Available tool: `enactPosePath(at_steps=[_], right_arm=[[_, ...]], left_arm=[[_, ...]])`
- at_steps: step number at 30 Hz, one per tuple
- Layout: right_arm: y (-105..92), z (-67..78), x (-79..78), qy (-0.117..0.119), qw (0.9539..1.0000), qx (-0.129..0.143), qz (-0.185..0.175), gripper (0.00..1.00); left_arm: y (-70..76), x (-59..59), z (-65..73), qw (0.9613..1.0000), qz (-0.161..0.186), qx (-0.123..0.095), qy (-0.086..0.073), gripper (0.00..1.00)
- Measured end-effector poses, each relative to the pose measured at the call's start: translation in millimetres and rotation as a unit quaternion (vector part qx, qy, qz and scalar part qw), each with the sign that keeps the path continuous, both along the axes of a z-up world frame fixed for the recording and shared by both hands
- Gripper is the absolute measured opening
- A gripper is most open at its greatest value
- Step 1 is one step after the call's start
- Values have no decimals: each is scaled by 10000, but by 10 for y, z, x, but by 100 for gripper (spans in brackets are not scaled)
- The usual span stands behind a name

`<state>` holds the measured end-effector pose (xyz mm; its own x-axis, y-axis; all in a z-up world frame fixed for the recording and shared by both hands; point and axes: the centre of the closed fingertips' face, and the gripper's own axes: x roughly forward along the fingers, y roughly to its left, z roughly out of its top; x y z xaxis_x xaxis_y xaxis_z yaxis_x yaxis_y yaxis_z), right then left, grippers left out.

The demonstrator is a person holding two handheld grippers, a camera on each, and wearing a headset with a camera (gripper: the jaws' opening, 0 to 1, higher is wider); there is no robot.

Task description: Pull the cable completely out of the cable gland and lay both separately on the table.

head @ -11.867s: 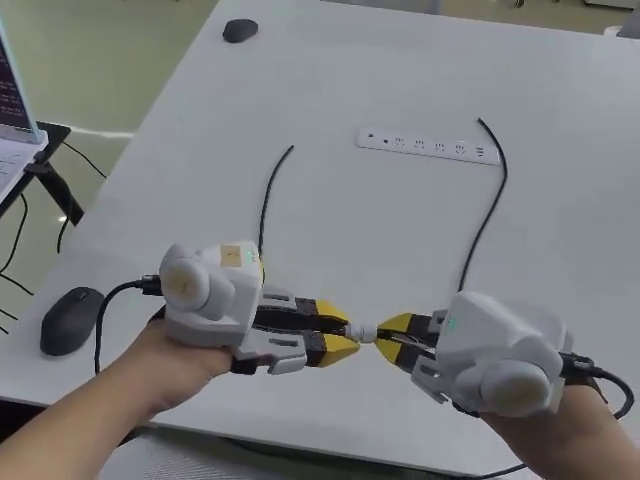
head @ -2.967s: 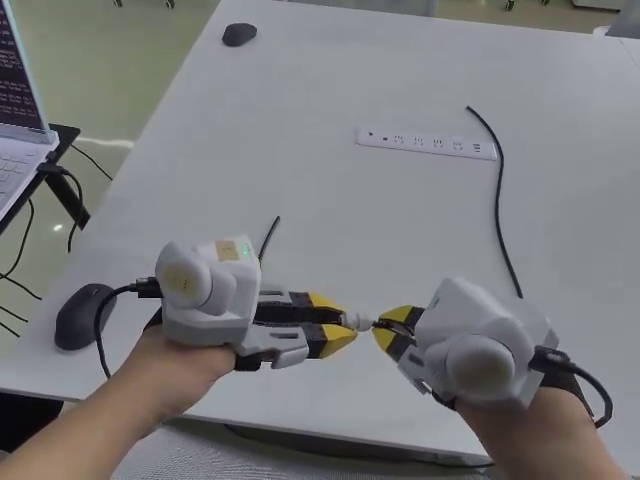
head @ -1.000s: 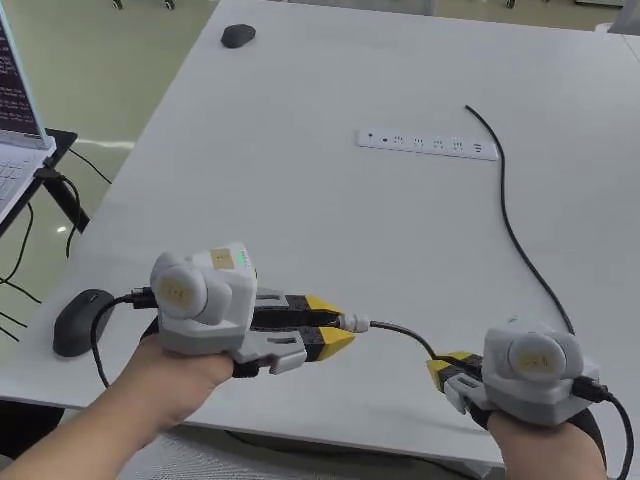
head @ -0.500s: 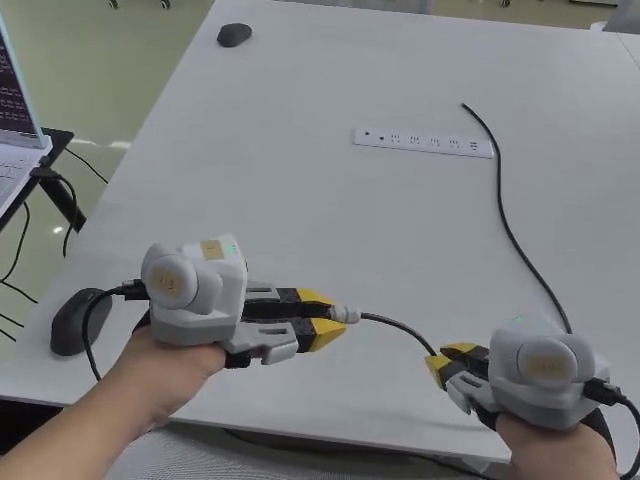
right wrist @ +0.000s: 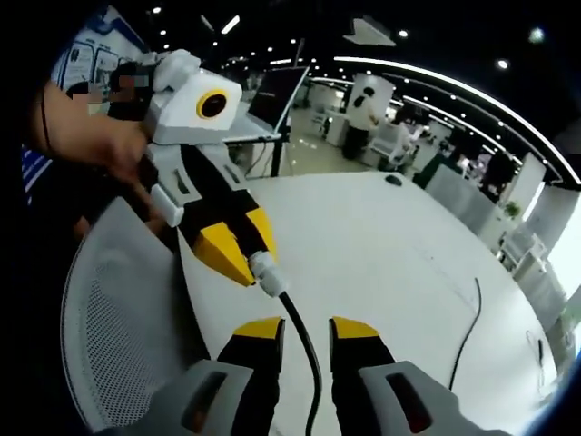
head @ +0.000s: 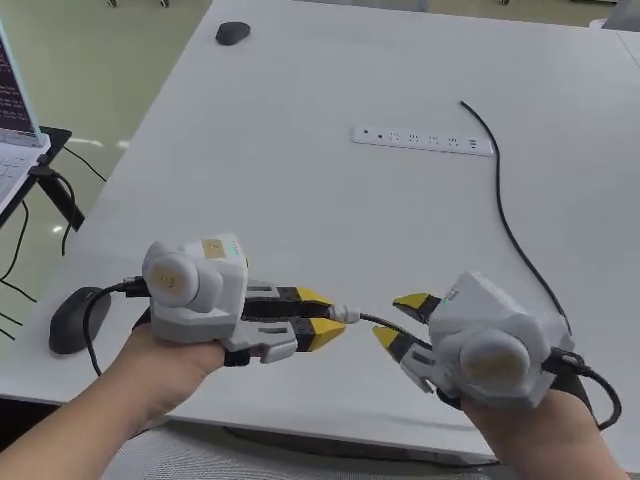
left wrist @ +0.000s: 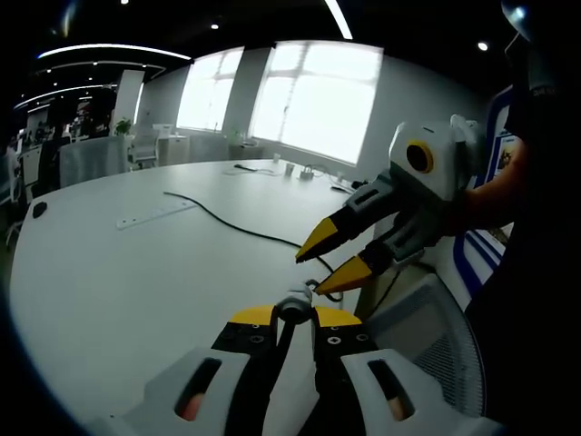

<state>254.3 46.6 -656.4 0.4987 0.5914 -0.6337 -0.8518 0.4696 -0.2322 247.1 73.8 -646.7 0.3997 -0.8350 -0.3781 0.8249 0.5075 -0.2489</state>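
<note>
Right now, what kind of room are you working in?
Most likely an open-plan office. A long white table carries a power strip and a computer mouse, a laptop stands beside it, and the right gripper view shows long ceiling light strips.

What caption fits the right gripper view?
Open right claw straddles the black cable running into the left claw's cable gland.

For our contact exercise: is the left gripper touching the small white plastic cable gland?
Touching. The left gripper view shows the left gripper shut on the small white cable gland, which sits pinched between its yellow jaw tips.
</note>
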Motion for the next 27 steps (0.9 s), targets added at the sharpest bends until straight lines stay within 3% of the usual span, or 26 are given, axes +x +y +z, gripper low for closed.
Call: enactPosePath(at_steps=[9,13,27], right_arm=[[113,-5,-51,-197,9990,-169,365,10],[109,-20,-64,-301,9979,-295,490,2],[77,-27,-38,-128,9994,-103,310,1]], left_arm=[[-28,-13,16,10000,-35,1,-4,15],[-35,-22,6,10000,-60,15,7,15],[-54,-20,2,10000,-83,16,-1,15]])
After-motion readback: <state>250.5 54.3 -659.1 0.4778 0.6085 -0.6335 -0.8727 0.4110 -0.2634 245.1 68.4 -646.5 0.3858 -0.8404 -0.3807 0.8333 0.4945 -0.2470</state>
